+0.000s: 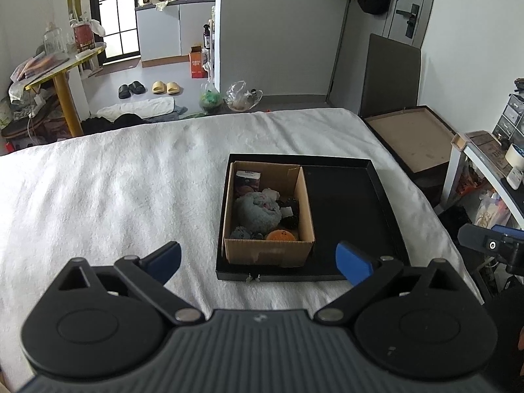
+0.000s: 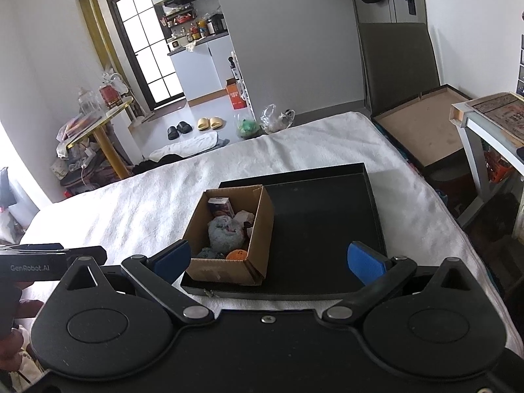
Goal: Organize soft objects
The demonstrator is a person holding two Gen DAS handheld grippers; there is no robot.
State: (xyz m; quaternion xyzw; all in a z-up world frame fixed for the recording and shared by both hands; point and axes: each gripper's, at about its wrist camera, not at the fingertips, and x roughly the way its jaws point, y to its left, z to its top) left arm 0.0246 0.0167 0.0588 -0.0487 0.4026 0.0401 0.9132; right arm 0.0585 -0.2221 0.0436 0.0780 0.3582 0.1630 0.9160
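A small cardboard box (image 1: 303, 209) (image 2: 262, 222) stands in the left half of a flat black tray (image 1: 347, 209) (image 2: 324, 226) on a white towel-covered bed. The box holds a grey fluffy plush (image 1: 257, 211) (image 2: 224, 234), an orange ball toy (image 1: 281, 235) (image 2: 238, 254), a small blue-grey plush (image 1: 240, 232) (image 2: 206, 252), dark fuzzy items (image 1: 290, 211) and a small carton (image 1: 248, 180) (image 2: 221, 207). My left gripper (image 1: 258, 262) is open and empty, just in front of the box. My right gripper (image 2: 268, 260) is open and empty, above the tray's near edge.
The right gripper's body shows at the right edge of the left wrist view (image 1: 491, 245); the left one shows at the left of the right wrist view (image 2: 49, 258). A brown open box (image 1: 412, 137) (image 2: 422, 131) and a white shelf (image 2: 484, 131) stand right of the bed.
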